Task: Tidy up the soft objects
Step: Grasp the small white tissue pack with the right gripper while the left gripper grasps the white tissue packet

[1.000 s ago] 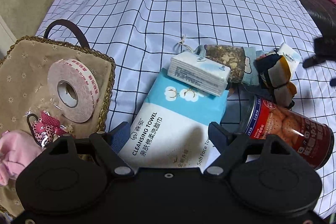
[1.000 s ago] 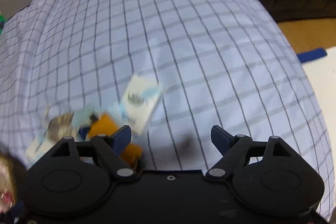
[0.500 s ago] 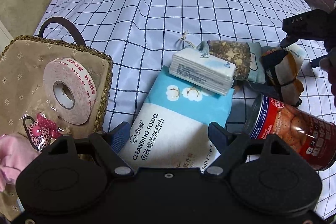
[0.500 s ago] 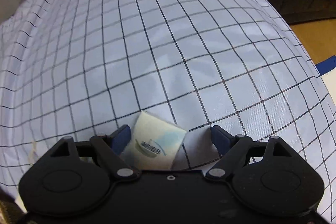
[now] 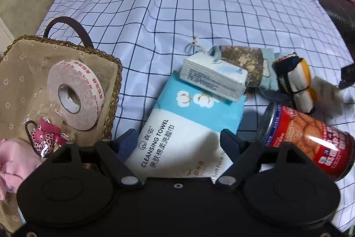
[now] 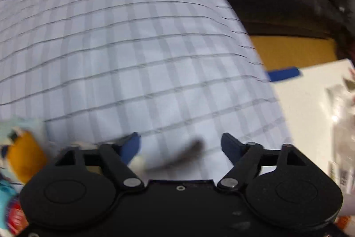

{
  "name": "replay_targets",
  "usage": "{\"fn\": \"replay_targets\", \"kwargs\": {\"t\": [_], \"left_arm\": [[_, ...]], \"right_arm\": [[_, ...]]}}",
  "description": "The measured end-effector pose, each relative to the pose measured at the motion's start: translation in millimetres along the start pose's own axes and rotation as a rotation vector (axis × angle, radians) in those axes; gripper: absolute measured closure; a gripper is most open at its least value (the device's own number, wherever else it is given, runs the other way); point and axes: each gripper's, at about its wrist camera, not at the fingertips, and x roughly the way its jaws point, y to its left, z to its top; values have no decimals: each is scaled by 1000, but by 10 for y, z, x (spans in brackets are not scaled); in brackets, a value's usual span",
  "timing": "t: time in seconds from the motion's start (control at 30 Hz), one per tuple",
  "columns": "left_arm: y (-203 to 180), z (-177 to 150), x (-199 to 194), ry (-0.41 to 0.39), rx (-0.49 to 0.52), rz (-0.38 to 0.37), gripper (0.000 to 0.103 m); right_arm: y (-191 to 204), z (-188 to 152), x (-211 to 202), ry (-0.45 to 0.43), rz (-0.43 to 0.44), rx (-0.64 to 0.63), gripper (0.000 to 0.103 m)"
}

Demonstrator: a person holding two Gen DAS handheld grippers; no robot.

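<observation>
My left gripper [image 5: 178,139] hangs open over the near end of a blue-and-white cleansing towel pack [image 5: 184,121], one finger on each side of it. A white tissue pack [image 5: 213,79] leans on that pack's far end. Beside it lie a herb sachet [image 5: 241,63] and a rolled navy, orange and white cloth [image 5: 292,79]. A small white packet [image 5: 328,92] lies right of the roll. The right gripper [image 6: 180,141] is blurred and its jaws are closing. Only checked cloth shows between them. A white blur, probably that packet [image 6: 138,162], sits at its left finger.
A lined wicker basket [image 5: 111,86] at the left holds a tape roll [image 5: 75,92], a wrapped hair tie [image 5: 42,137] and pink cloth [image 5: 11,161]. A red biscuit can [image 5: 310,139] lies on its side at the right. The checked cover [image 5: 199,3] ends at a black sofa [image 6: 277,3].
The right gripper has swung right. The small packet, between its fingers half a second ago, is now at its left finger, and the jaws are narrower. The left gripper has not moved.
</observation>
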Motion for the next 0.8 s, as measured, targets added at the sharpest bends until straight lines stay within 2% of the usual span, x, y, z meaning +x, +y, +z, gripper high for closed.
{"fn": "replay_targets", "kwargs": {"t": [0.17,0.3,0.4,0.5,0.57,0.6,0.63,0.7,0.8], "left_arm": [[2,7,-64,-21,-9,-23,24],[8,8,-57,-22,-10,-19,24],[30,14,-49,-20,-15,-16,24],[54,14,-62,-27,-20,-23,24],[50,11,-68,-32,-19,-25,24],[47,12,-68,-34,-17,-26,24],[44,12,-67,-36,-14,-27,24],[34,15,-64,-40,-7,-26,23],[17,22,-63,-46,-1,-26,22]], "right_arm": [[-135,-34,-195,-19,166,71,21],[113,-70,-220,51,282,102,19],[333,-138,-177,83,284,71,16],[508,-196,-71,95,221,36,12],[519,-199,0,98,213,25,17],[514,-210,10,99,224,25,22],[495,-201,13,103,257,30,33],[409,-172,-7,116,267,40,35],[282,-177,-77,101,251,28,45]]}}
